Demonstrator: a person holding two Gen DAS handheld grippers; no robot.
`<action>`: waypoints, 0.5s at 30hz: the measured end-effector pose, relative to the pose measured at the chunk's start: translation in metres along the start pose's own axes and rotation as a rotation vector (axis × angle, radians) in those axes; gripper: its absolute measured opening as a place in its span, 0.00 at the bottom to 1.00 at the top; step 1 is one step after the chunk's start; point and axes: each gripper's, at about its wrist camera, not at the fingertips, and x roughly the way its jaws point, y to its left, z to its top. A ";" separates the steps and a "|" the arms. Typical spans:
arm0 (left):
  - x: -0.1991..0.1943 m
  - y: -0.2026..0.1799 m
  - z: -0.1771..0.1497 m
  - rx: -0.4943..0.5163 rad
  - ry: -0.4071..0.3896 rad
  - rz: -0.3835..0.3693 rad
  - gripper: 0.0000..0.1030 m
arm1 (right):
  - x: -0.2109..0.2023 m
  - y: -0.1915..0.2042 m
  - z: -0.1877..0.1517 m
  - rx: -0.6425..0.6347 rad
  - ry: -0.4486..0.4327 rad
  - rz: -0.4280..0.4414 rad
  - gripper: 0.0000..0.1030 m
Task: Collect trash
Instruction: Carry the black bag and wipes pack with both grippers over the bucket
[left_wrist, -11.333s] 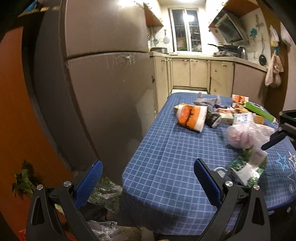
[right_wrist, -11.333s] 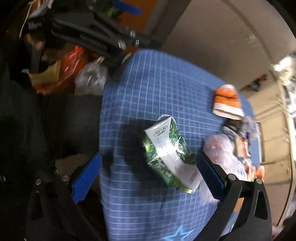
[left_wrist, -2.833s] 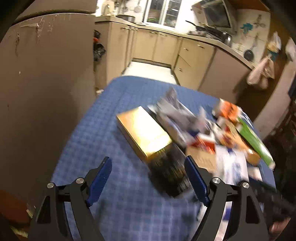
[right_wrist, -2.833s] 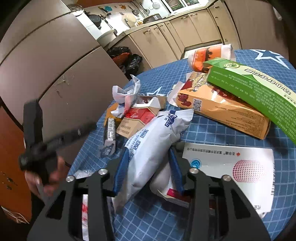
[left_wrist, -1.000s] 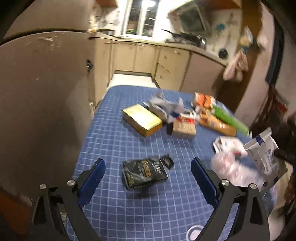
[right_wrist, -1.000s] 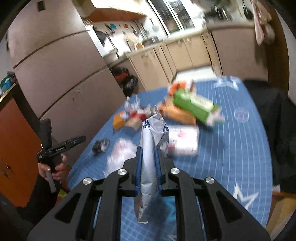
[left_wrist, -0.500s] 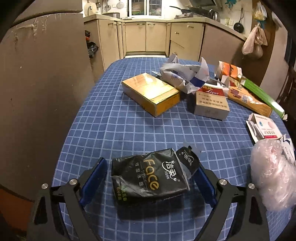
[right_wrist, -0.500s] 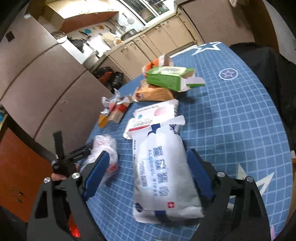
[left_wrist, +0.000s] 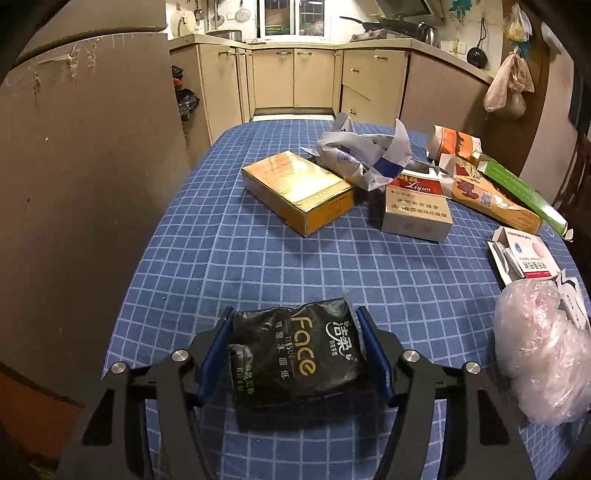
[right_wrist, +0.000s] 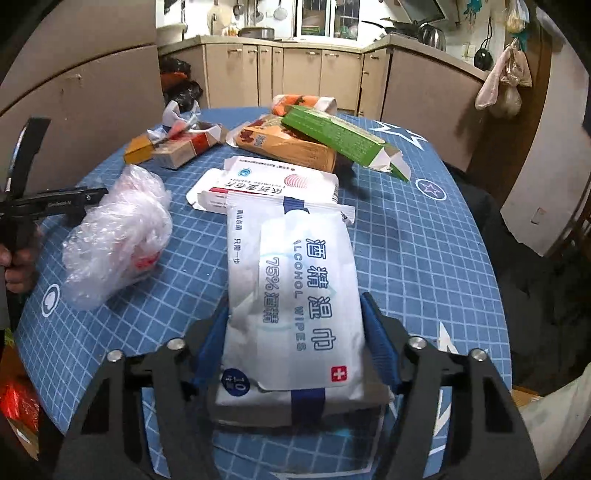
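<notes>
Trash lies across our blue checked tabletop (left_wrist: 258, 258). A black tissue pack (left_wrist: 295, 358) sits between our left gripper (left_wrist: 295, 360) jaws, which have just been closing and now press its sides. Our right gripper (right_wrist: 295, 343) jaws, likewise just closing, clasp a white wipes pack (right_wrist: 295, 295) lying flat. Both grippers tilt downward.

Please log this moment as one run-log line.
left gripper: closing on black tissue pack | right gripper: closing on alcohol wipes pack
</notes>
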 end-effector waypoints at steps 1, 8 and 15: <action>-0.002 0.000 -0.002 0.000 -0.002 -0.004 0.61 | -0.002 -0.002 -0.002 0.005 -0.009 0.006 0.54; -0.021 0.004 -0.008 -0.037 -0.032 -0.009 0.52 | -0.016 -0.005 -0.001 0.030 -0.047 0.043 0.45; -0.073 -0.007 -0.003 -0.028 -0.125 0.001 0.52 | -0.045 -0.010 0.001 0.038 -0.119 0.046 0.44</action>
